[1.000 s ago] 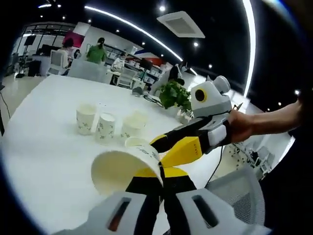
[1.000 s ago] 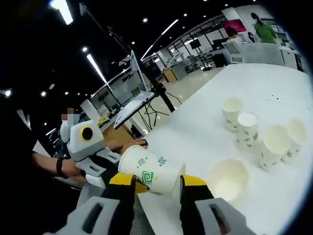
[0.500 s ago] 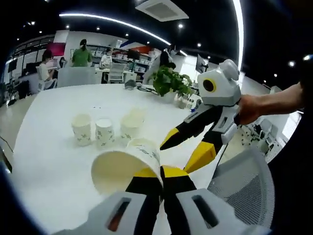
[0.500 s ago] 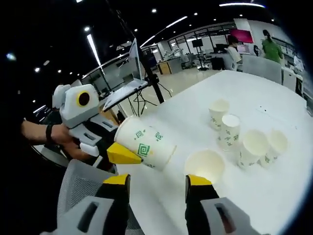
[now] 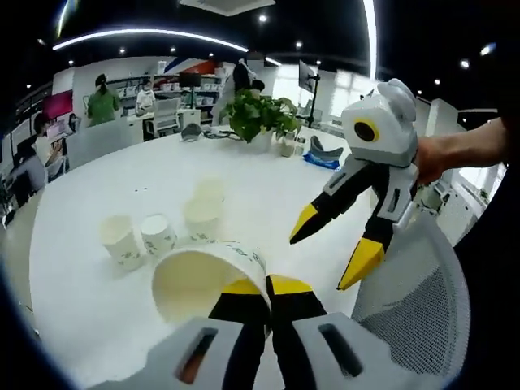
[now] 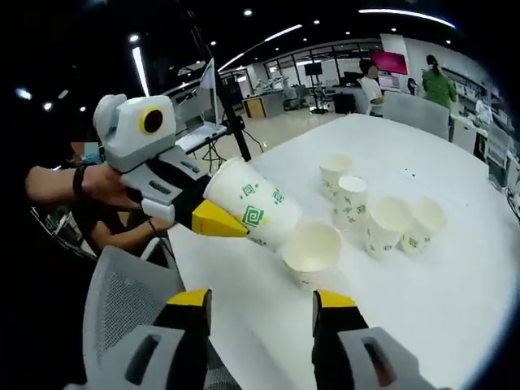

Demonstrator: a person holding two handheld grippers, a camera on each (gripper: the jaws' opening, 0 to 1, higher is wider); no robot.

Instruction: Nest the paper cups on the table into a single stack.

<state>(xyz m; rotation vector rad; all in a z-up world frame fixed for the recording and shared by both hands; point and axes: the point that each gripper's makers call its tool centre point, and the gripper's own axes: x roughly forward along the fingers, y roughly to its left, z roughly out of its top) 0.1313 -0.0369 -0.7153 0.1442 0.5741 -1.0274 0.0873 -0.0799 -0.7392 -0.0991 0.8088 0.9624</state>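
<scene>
Left gripper view, lower centre: my left gripper (image 5: pixel 268 294) pinched a white green-patterned paper cup (image 5: pixel 205 280) by its rim; my right gripper (image 6: pixel 262 300) stood wide, empty.

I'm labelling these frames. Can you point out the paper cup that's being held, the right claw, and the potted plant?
White paper cup with green print (image 6: pixel 258 213): right gripper view, its side wall.
Right claw (image 5: pixel 333 252): left gripper view, between its yellow tips.
Green potted plant (image 5: pixel 260 115): left gripper view, its leaves.

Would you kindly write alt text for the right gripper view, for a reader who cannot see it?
The left tool, held in a person's hand, grips a white paper cup with green motifs tilted on its side above a round white table. Five more white paper cups stand upright there, and the right tool is open and empty in the foreground.
</scene>
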